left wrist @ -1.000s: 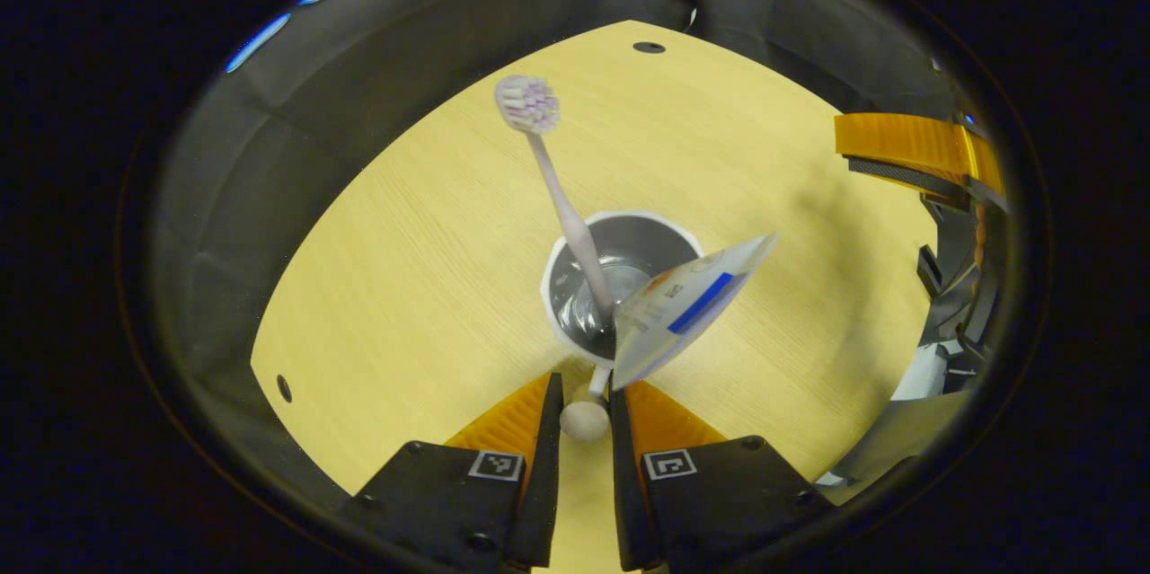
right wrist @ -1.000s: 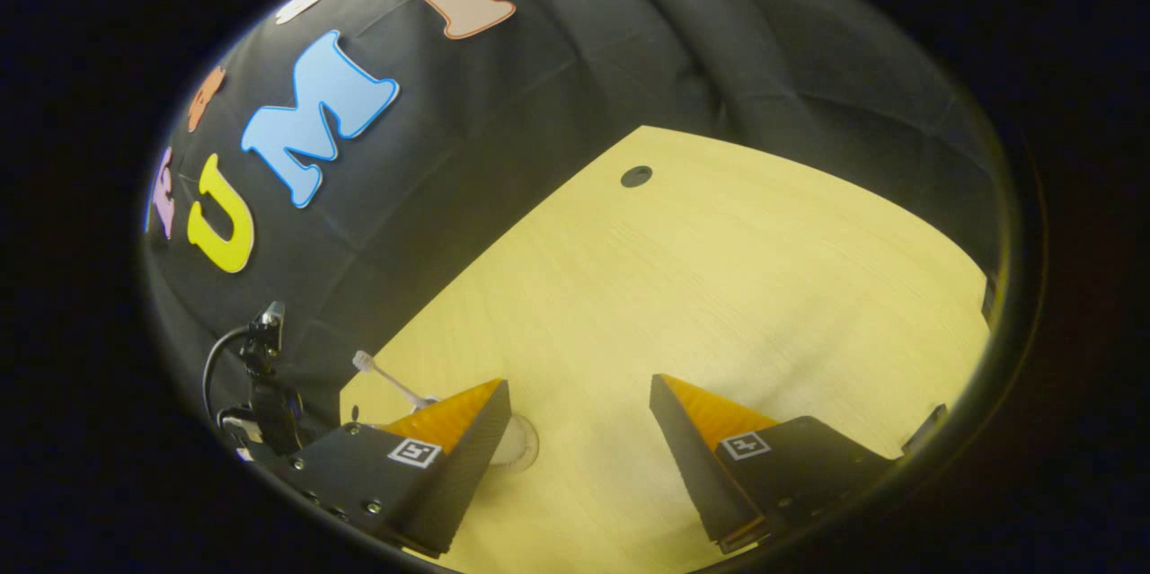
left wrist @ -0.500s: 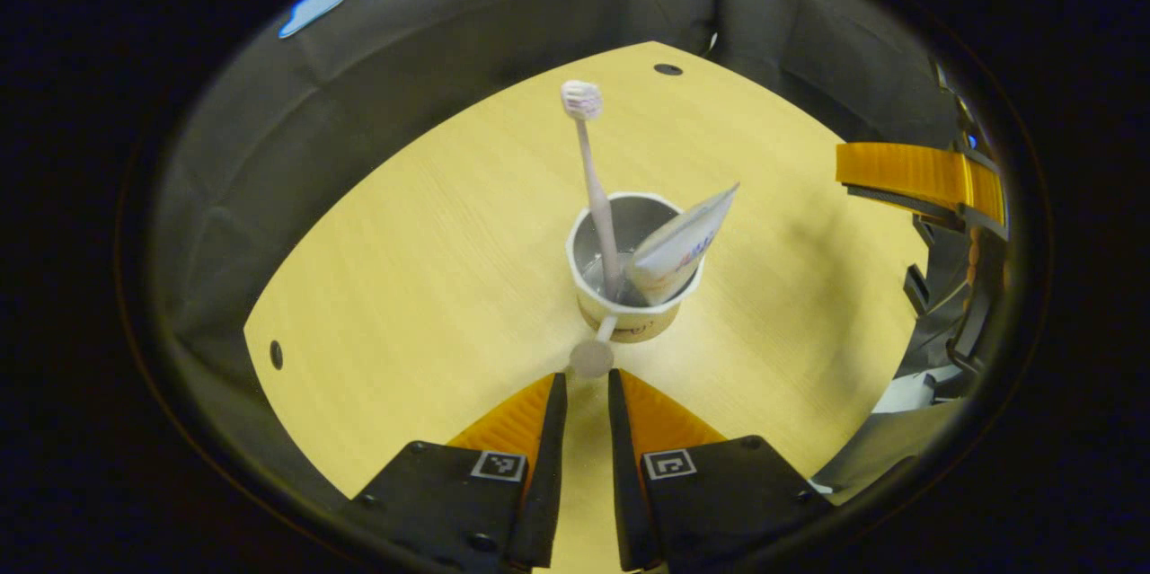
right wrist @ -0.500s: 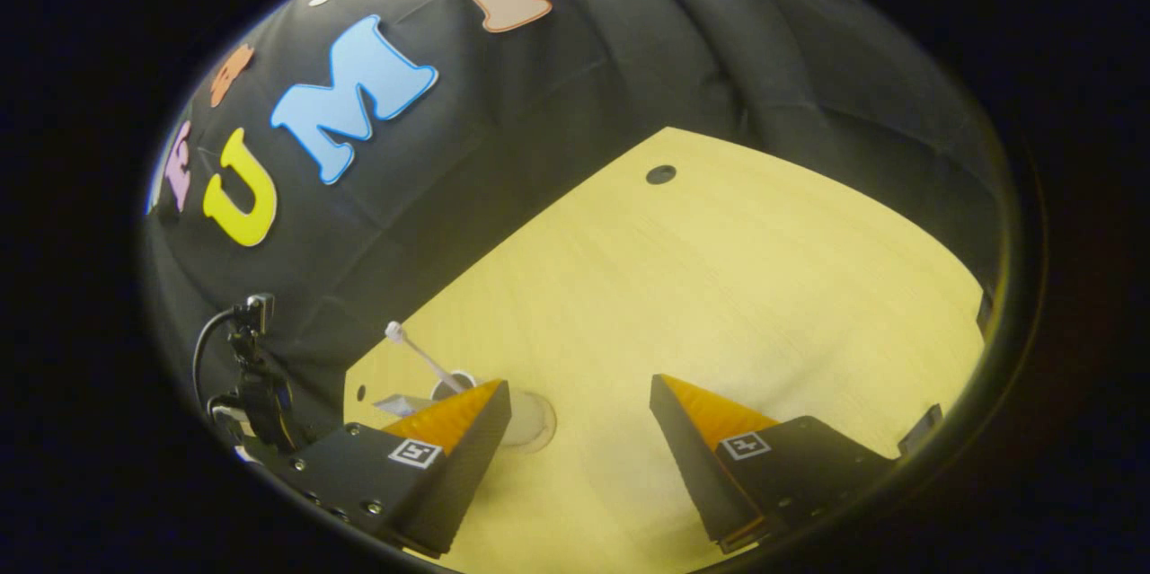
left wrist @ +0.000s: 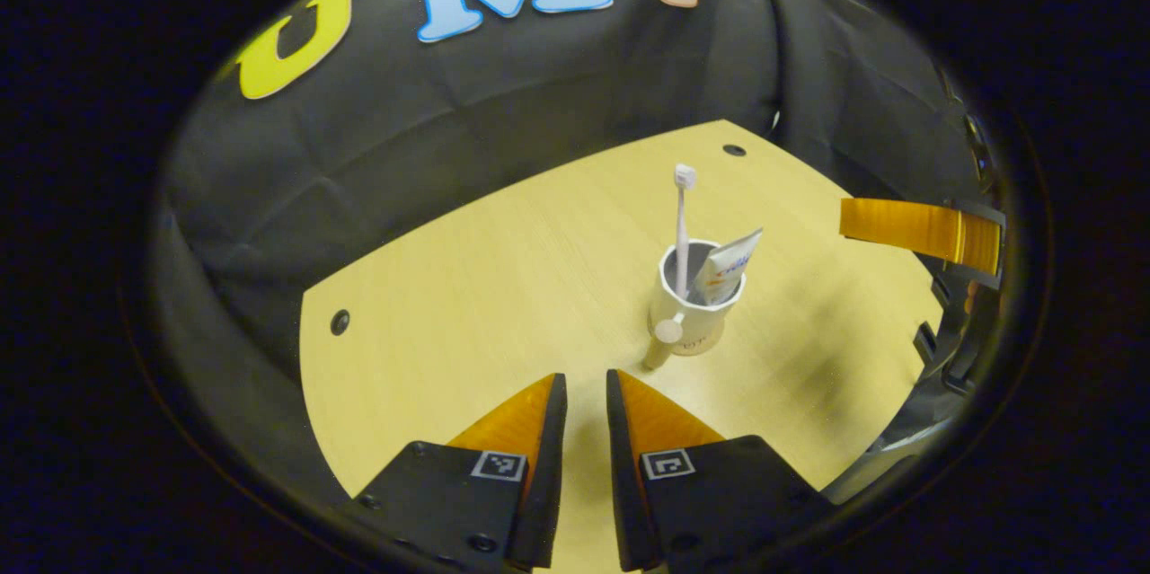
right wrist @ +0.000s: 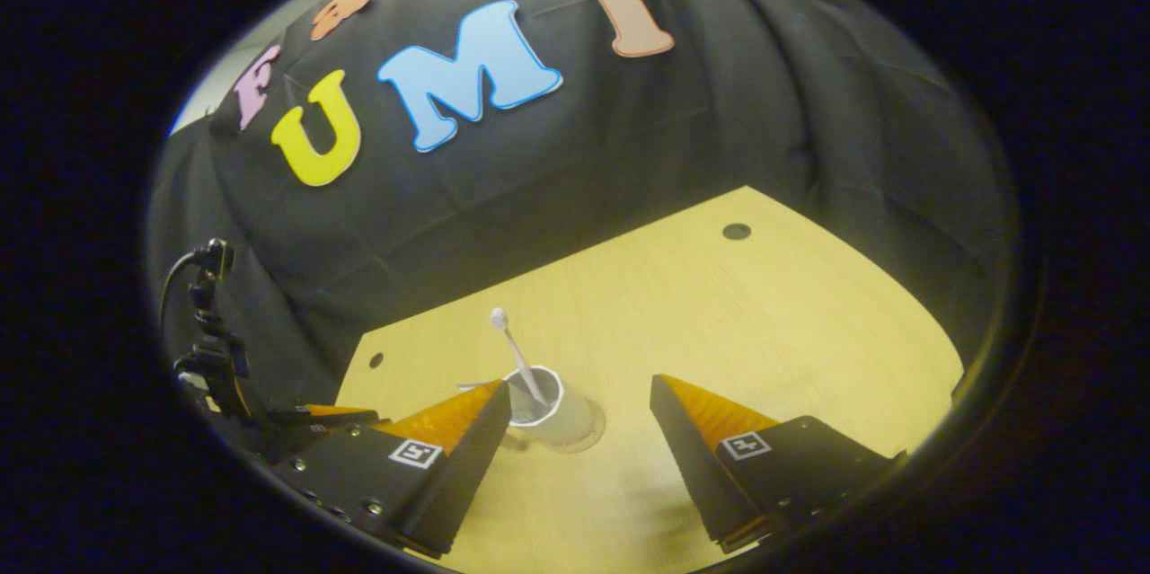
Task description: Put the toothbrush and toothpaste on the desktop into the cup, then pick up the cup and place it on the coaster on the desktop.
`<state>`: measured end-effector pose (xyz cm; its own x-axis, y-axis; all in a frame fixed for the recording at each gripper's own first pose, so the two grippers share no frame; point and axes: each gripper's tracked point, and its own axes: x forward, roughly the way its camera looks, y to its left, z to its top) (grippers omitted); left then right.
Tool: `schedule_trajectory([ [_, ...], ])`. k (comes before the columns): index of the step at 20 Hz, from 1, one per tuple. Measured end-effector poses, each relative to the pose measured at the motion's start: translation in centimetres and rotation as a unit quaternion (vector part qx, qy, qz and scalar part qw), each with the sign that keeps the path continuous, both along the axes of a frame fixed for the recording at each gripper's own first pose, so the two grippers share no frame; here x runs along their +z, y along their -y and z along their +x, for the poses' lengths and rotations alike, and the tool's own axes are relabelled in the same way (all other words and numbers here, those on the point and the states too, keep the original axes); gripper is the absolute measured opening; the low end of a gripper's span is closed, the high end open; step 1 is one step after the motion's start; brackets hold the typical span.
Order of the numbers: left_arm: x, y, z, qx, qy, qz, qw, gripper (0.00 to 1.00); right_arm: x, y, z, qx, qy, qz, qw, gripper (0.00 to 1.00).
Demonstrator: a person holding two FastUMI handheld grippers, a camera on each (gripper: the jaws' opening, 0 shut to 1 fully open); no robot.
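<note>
Backing away from the white paper cup (left wrist: pixel 696 304), the left hand-held gripper (left wrist: pixel 584 394) now sits well short of it, where a second ago its fingers closed around the round knob at the end of the cup's handle with the rim right under its camera. Its fingers stand nearly together with only a thin slit between them and nothing in it, so the cup has been let go. The cup rests upright on the pale wooden worktop (left wrist: pixel 467 304), ahead and slightly right of those fingers. The pale pink toothbrush (left wrist: pixel 681 224) stands in it with its head up, and the white toothpaste tube with blue and red print (left wrist: pixel 732 264) leans out over the far-right rim.

In the right gripper view the cup (right wrist: pixel 544 408) has come into fuller sight, just beyond the left finger of the right hand-held gripper (right wrist: pixel 579 394), whose fingers are spread wide and empty. There the cup seems to stand on a round, faintly glassy disc (right wrist: pixel 584 435) showing at its base, likely the coaster, though I cannot be sure.

If so, both loading and placement look done, and the withdrawal reads as the closing move.
</note>
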<state>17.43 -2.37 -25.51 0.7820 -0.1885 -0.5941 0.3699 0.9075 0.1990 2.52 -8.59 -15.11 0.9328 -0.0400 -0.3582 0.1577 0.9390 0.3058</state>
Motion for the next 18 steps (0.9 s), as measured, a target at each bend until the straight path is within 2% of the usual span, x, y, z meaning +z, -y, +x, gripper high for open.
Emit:
schedule_trajectory([
  [4, 6.6, -0.5, -1.3, 0.029, 0.096, -0.050, 0.994, 0.33, 4.7, -1.9, 0.0, 0.018, 0.052, -0.055, 0.997, 0.97],
  [8, 14.4, -1.7, -2.8, 0.070, 0.208, -0.102, 0.970, 0.33, 9.7, -3.1, -0.2, 0.024, 0.108, -0.106, 0.988, 0.96],
  [9, 16.0, -1.7, -3.2, 0.075, 0.227, -0.116, 0.964, 0.33, 11.0, -3.7, -0.3, 0.026, 0.120, -0.111, 0.986, 0.92],
  [10, 17.1, -1.8, -3.6, 0.078, 0.238, -0.127, 0.960, 0.33, 12.2, -4.3, -0.4, 0.031, 0.132, -0.112, 0.985, 0.96],
  [15, 21.0, -3.1, -5.2, 0.104, 0.293, -0.141, 0.940, 0.33, 16.9, -6.4, -1.2, 0.044, 0.173, -0.096, 0.979, 0.96],
  [17, 23.2, -3.3, -6.5, 0.111, 0.323, -0.146, 0.929, 0.33, 18.0, -6.3, -1.5, 0.036, 0.181, -0.096, 0.978, 0.96],
  [18, 24.3, -3.4, -7.1, 0.112, 0.339, -0.149, 0.922, 0.33, 18.4, -6.2, -1.5, 0.033, 0.184, -0.097, 0.978, 0.92],
])
